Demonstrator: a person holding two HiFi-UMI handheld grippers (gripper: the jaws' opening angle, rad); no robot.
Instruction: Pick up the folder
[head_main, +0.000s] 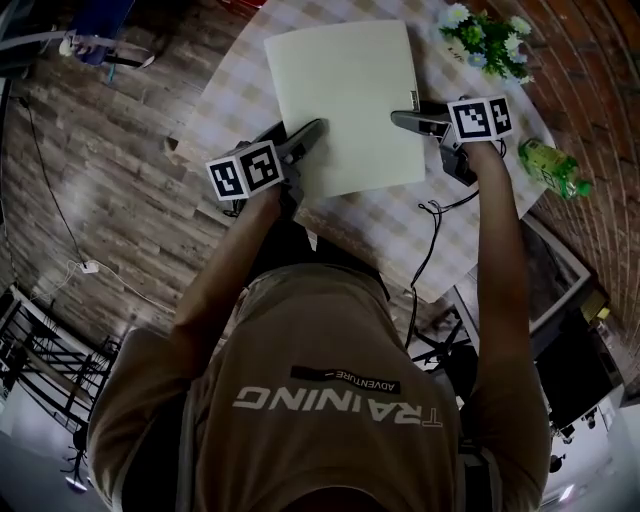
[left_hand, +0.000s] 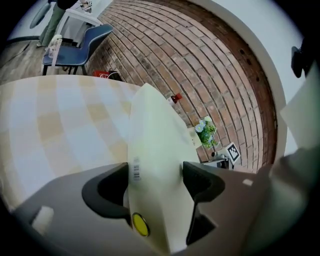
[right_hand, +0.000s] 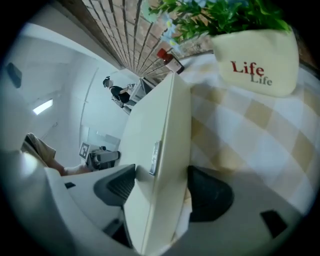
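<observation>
A pale cream folder (head_main: 345, 100) lies flat on the checked tablecloth (head_main: 228, 92). My left gripper (head_main: 306, 133) is at its near left edge and my right gripper (head_main: 404, 118) at its right edge. In the left gripper view the folder (left_hand: 155, 145) runs between the two dark jaws of the left gripper (left_hand: 155, 172), which stand wide apart without pinching it. The right gripper view shows the same: the folder's edge (right_hand: 162, 140) sits inside the right gripper (right_hand: 162, 176), with a dark gap beside one jaw. Both grippers are open.
A flower pot (head_main: 485, 35) marked "Life" (right_hand: 255, 65) stands at the table's far right corner. A green bottle (head_main: 555, 168) lies right of my right hand. A black cable (head_main: 432, 240) hangs off the near edge. A blue chair (left_hand: 85, 42) stands by the brick wall.
</observation>
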